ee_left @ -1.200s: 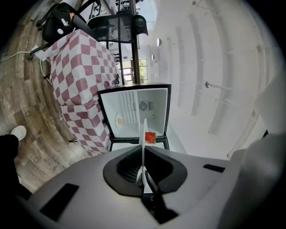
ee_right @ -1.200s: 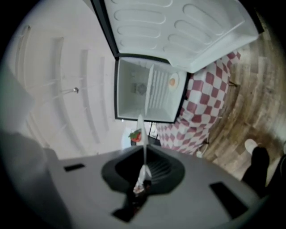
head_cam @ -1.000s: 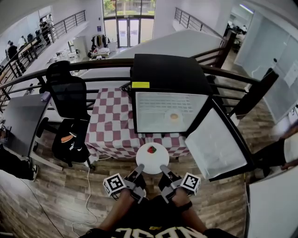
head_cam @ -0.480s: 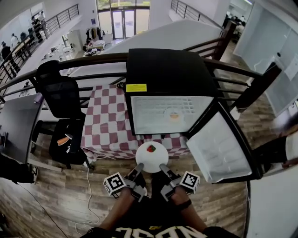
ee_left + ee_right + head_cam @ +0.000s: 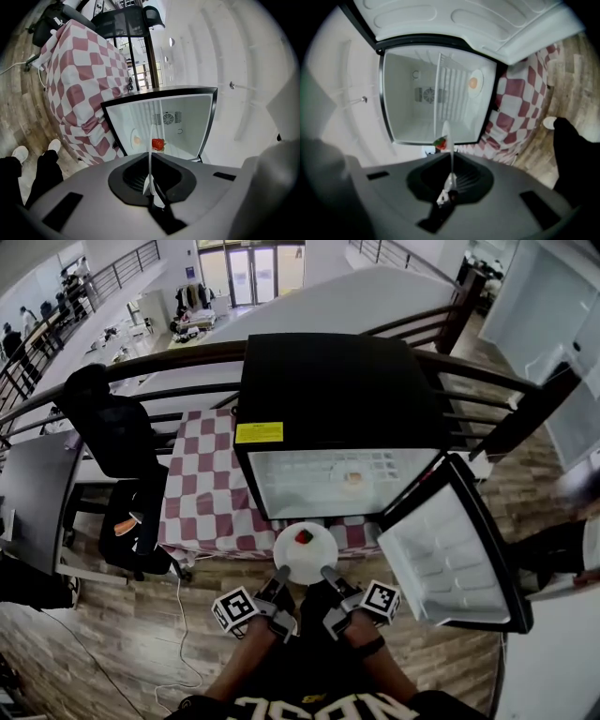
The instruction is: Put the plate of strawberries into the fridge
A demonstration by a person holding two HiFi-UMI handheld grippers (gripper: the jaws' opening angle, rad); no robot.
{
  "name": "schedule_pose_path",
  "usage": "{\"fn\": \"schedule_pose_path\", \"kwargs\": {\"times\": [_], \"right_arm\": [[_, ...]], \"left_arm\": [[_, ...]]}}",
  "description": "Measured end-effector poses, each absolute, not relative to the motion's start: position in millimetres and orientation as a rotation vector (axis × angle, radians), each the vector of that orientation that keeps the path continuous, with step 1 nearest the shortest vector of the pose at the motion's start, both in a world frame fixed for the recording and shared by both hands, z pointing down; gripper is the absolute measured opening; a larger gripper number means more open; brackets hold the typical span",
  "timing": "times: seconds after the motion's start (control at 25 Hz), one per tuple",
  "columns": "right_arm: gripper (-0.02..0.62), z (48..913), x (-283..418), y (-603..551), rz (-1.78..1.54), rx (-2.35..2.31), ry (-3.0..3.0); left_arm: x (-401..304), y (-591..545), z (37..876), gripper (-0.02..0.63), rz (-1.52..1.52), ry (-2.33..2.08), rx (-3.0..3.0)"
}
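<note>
A white plate (image 5: 309, 559) carrying one red strawberry (image 5: 303, 537) is held level just in front of the open fridge (image 5: 337, 399). My left gripper (image 5: 281, 576) is shut on the plate's near left rim and my right gripper (image 5: 328, 576) is shut on its near right rim. In the left gripper view the plate (image 5: 150, 161) shows edge-on as a thin white line between the jaws, the strawberry (image 5: 158, 144) beyond it. The right gripper view shows the same rim (image 5: 451, 159) and strawberry (image 5: 440, 143) before the white fridge interior (image 5: 417, 98).
The fridge door (image 5: 450, 545) stands open to the right. A small dish with an orange item (image 5: 352, 476) sits on the wire shelf inside. A red-checked table (image 5: 202, 484) and a black office chair (image 5: 117, 442) stand to the left, and a dark railing runs behind.
The plate and both grippers have moved forward, closer to the fridge opening. Both grips on the rim are unchanged.
</note>
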State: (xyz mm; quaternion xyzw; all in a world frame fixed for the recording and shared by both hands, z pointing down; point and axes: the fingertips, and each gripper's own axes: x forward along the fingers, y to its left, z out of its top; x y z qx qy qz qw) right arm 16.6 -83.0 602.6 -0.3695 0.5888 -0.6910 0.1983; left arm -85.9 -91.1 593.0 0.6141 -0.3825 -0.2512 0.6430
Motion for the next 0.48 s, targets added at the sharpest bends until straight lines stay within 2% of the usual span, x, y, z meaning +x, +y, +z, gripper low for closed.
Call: {"fn": "schedule_pose_path", "kwargs": {"times": [0.48], "right_arm": [[0.031,639,29,-147,-1.895,-1.079,1.699]], "left_arm": [[-72,-150,634,0.032,-0.542,-0.912,1.365]]}}
